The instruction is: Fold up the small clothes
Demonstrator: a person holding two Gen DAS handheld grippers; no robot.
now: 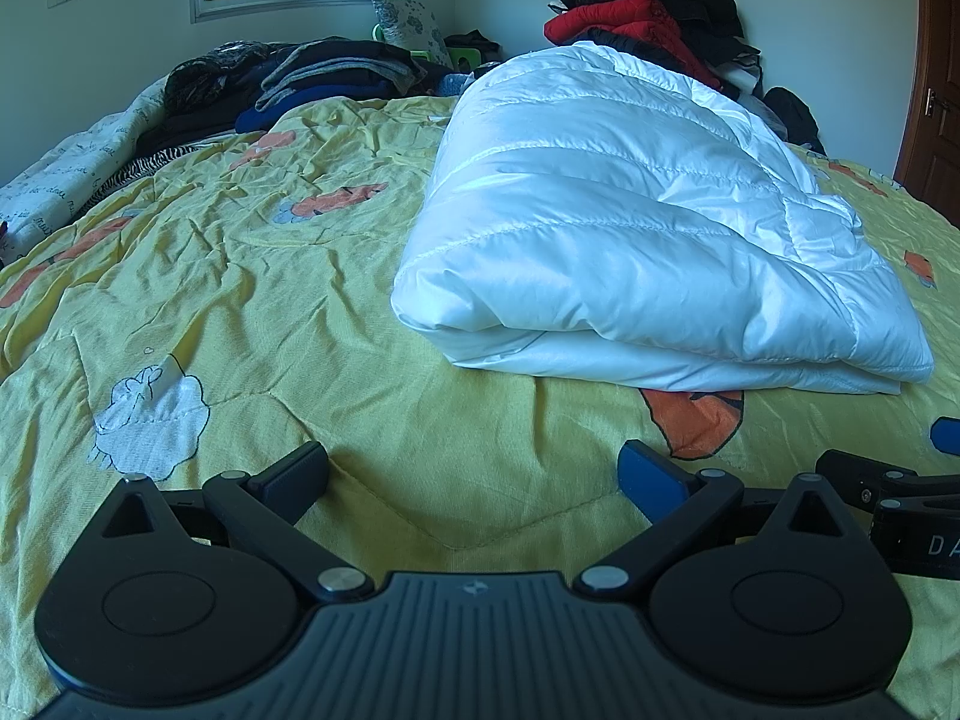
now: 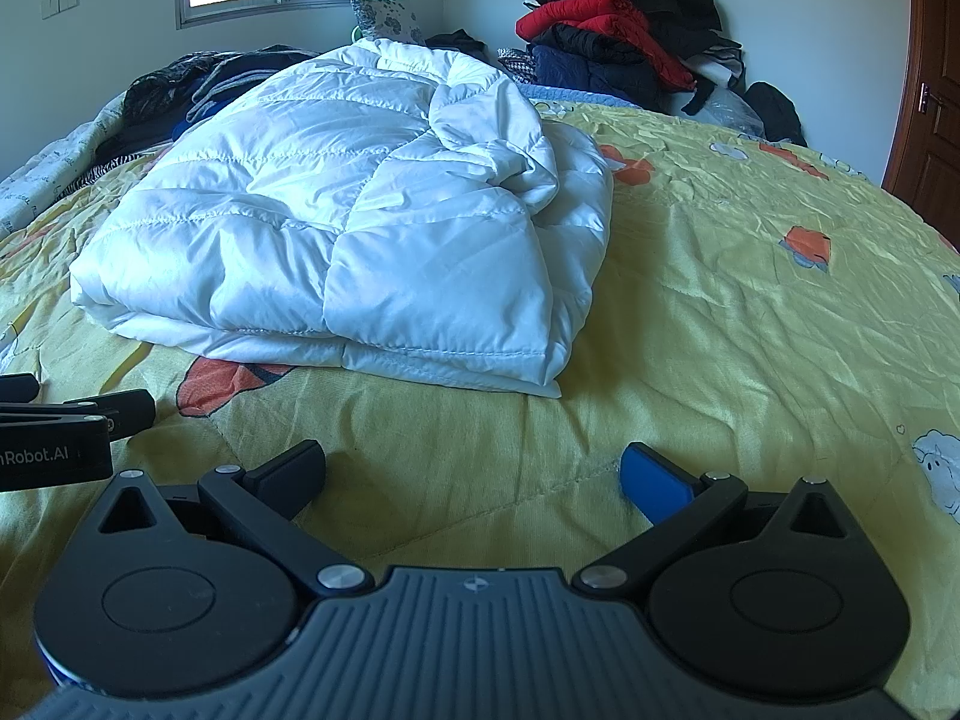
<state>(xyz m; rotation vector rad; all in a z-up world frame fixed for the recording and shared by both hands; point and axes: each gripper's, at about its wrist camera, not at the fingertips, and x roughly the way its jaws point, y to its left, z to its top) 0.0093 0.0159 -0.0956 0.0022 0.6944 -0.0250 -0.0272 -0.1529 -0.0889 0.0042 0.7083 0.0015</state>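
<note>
A white quilted puffer jacket (image 1: 630, 228) lies folded into a thick bundle on the yellow bedspread (image 1: 270, 276); it also shows in the right wrist view (image 2: 336, 222). My left gripper (image 1: 474, 474) is open and empty, low over the bedspread, short of the jacket's near edge. My right gripper (image 2: 474, 474) is open and empty, also short of the jacket, which lies ahead and to its left. The right gripper shows at the right edge of the left wrist view (image 1: 894, 480), and the left gripper at the left edge of the right wrist view (image 2: 66, 414).
A pile of dark clothes (image 1: 312, 78) lies at the far left of the bed. A stack of red and black jackets (image 1: 648, 18) stands at the far right against the wall. A patterned pillow (image 1: 408, 18) leans under the window. A brown door (image 1: 936, 90) is at the right.
</note>
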